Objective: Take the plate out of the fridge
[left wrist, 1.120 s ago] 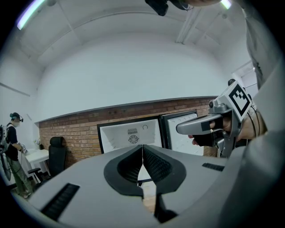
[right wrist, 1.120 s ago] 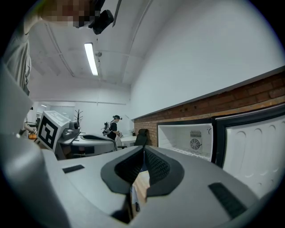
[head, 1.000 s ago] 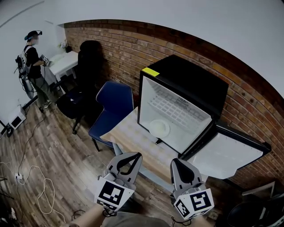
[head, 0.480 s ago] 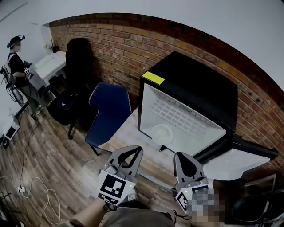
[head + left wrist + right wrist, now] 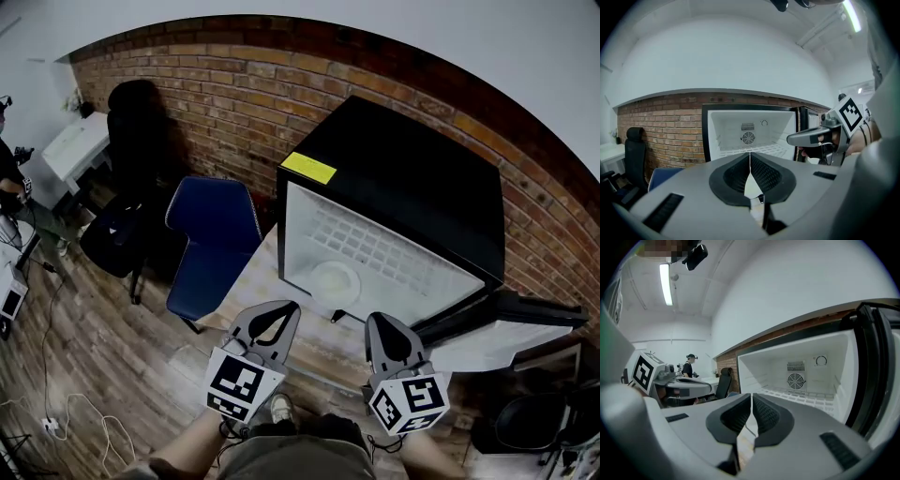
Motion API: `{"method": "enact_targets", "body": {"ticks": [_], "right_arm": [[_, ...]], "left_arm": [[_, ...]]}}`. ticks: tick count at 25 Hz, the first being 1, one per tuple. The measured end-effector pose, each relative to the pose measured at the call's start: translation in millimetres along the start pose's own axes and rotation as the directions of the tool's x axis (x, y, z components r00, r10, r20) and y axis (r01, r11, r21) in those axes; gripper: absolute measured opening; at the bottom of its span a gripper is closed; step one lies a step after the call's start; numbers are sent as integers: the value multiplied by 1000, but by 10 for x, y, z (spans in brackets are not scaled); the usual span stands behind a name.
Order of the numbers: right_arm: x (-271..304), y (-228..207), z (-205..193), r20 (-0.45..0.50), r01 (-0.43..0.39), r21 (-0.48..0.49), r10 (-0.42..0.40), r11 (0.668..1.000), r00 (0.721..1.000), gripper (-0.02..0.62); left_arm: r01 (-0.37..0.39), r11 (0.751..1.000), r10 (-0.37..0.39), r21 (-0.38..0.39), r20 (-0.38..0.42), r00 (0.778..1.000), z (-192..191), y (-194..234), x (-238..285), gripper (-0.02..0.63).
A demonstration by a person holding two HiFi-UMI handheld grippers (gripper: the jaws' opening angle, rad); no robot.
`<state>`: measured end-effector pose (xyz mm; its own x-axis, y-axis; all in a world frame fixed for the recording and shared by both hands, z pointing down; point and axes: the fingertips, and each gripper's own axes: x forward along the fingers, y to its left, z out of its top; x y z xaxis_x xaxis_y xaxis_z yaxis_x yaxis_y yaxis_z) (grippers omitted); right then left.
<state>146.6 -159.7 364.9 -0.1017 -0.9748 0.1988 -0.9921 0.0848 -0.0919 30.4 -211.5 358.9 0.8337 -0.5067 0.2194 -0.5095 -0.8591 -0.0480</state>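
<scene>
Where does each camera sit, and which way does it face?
Head view: on the person's head, looking steeply down at open fridge, plate, left gripper, right gripper, forearms.
Left gripper view: on the left gripper, along its shut jaws into the fridge; right gripper at right.
Right gripper view: likewise; left gripper at left.
Both gripper views share the fridge's fan.

Grey hand-held grippers (image 5: 286, 307) (image 5: 378, 319), black-white marker cubes (image 5: 242, 392) (image 5: 410, 403)

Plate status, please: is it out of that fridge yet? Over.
Both shut and empty: left tool, right tool, short of the fridge. The plate inside, untouched. Fridge door open, nothing in the way.
</scene>
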Motion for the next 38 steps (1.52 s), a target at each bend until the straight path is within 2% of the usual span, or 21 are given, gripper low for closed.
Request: {"method": "enact_targets", "body": {"ticks": [4, 9, 15, 19, 22, 25, 27, 29, 30, 33, 38], "right_arm": [[111, -184, -134, -34, 28, 57, -26, 998, 999, 32], [285, -337, -297, -63, 31, 98, -25, 995, 998, 34], [487, -531, -558, -102, 57, 147, -42, 987, 994, 35], [601, -628, -758, -127, 77, 173, -56, 982, 990, 39], [701, -726, -934, -159, 90, 201, -58, 975, 986, 86], [767, -823, -1131, -196, 113, 224, -69, 968, 978, 99], [820, -881, -1266, -222, 126, 239, -72, 963, 972, 111], [903, -930, -1370, -232, 128, 260, -67, 957, 970, 126], [945, -948, -1416, -230, 126, 275, -62, 953, 971, 134], [1026, -998, -1587, -240, 130, 312, -54, 941, 969, 146], [1100, -1054, -1927, -310, 162, 339, -53, 927, 949, 161]], "left_arm": [[0, 996, -2, -94, -18, 1000, -97, 78, 156, 20], [-16, 979, 14, -206, -14, 1000, -199, 200, 349, 20], [-44, 959, 35, -279, -36, 999, -411, 286, 590, 20], [-35, 934, 21, -356, -42, 999, -576, 317, 731, 21], [-57, 931, 40, -361, -56, 998, -694, 377, 854, 21], [-69, 921, 42, -384, -79, 996, -850, 382, 964, 23], [-65, 906, 30, -418, -90, 996, -960, 369, 1042, 41], [-58, 881, 14, -469, -97, 995, -1086, 383, 1147, 101], [-60, 869, 10, -491, -103, 995, -1160, 401, 1198, 110], [-80, 845, 13, -530, -130, 991, -1412, 458, 1309, 122], [-88, 805, -15, -587, -168, 986, -1793, 486, 1474, 140]]}}
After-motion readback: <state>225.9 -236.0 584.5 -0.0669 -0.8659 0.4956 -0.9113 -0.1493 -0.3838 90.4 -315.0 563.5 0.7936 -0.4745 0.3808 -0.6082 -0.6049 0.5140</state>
